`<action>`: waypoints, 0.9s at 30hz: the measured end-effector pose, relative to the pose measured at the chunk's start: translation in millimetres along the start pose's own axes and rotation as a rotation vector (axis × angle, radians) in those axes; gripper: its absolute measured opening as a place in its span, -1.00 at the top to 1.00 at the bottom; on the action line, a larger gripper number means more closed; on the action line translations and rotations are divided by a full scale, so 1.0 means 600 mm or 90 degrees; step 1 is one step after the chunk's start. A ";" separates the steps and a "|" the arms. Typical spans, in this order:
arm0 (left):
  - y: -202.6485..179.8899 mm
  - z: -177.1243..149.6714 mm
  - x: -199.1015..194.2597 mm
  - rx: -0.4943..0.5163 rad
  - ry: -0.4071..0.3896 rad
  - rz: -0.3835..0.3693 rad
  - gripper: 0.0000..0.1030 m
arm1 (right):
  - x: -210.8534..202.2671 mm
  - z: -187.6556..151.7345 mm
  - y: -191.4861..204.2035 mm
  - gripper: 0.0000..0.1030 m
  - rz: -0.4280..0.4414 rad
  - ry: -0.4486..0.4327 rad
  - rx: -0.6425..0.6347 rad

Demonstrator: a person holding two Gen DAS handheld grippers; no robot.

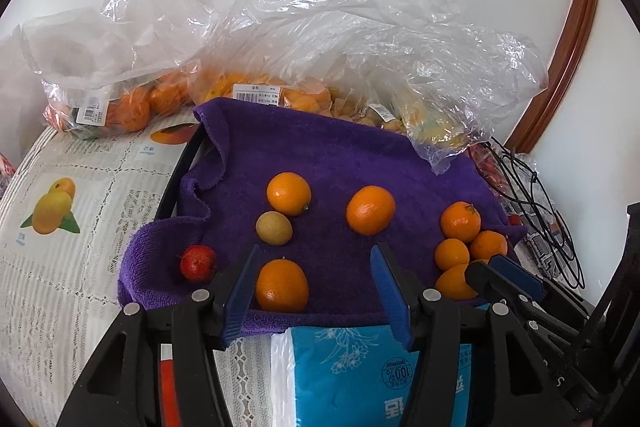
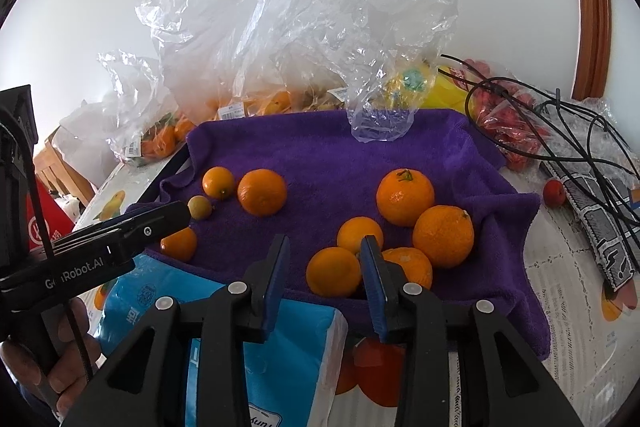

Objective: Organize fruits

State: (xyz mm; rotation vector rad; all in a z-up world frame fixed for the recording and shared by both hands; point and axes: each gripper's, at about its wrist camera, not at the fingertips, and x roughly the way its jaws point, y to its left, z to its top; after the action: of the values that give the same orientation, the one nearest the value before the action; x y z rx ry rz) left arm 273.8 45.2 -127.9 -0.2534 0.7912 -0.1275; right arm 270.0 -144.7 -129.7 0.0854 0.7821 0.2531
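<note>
While apart — left gripper [image 1: 314, 277], right gripper [image 2: 325, 267], oranges [image 2: 405, 197].

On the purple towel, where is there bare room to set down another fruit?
The purple terry towel is bare across its back half, between the crumpled clear plastic bags and the oranges. A gap also runs between the left pair and the crowded right cluster of five oranges.

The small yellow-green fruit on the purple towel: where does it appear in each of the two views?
Left wrist view: yellow-green fruit left of centre, just beyond the left gripper's open fingers.
Right wrist view: far left, beside the left gripper's tip.
Shared landmark: the purple towel.
</note>
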 end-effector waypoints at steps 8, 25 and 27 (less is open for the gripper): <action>-0.003 0.011 -0.054 0.024 -0.035 0.021 -0.34 | -0.043 0.016 0.007 0.01 -0.015 -0.020 0.024; -0.046 -0.079 -0.230 0.039 -0.036 0.062 -0.70 | -0.259 -0.024 0.034 -0.17 -0.105 -0.030 0.020; -0.048 -0.091 -0.249 0.035 -0.036 0.050 -0.73 | -0.278 -0.033 0.039 -0.18 -0.122 -0.024 0.008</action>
State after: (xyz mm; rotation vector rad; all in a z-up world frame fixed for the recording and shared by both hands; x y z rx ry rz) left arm 129.8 38.9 -54.4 -0.1724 0.7387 -0.0680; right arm 137.7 -165.3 -25.5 0.0269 0.7487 0.0646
